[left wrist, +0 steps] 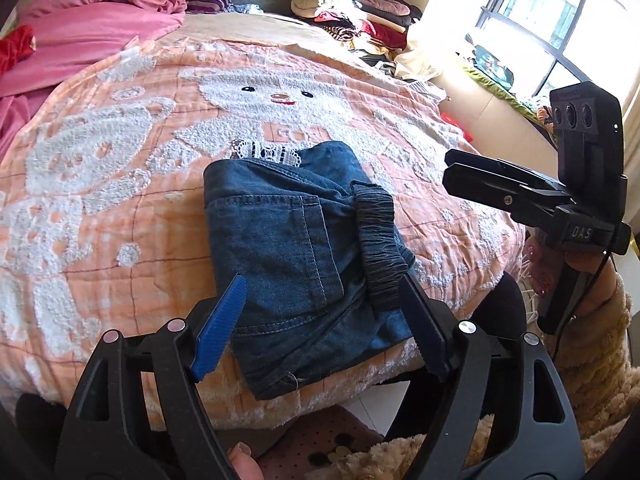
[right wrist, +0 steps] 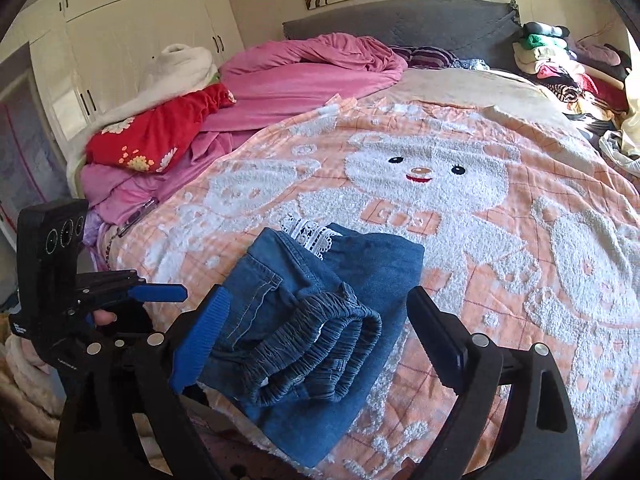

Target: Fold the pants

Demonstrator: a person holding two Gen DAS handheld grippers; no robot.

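Folded denim pants (left wrist: 296,248) are lying near the front edge of the bear-patterned bedspread (left wrist: 120,168), elastic waistband (left wrist: 380,244) on top and white lace trim (left wrist: 266,152) peeking out at 12 o'clock. The left gripper (left wrist: 316,320) is hanging over them with jaws spread, gripping nothing. The right gripper (right wrist: 320,344), at 3 o'clock of the pants, is likewise gaping wide and empty.

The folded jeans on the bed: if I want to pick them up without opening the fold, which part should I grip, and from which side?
Grip the folded jeans at the thick elastic waistband, coming from the near bed edge. All layers bunch together there, raised off the blanket, so one pinch would likely catch the whole stack. The far end with the white lace trim lies thin and flat.
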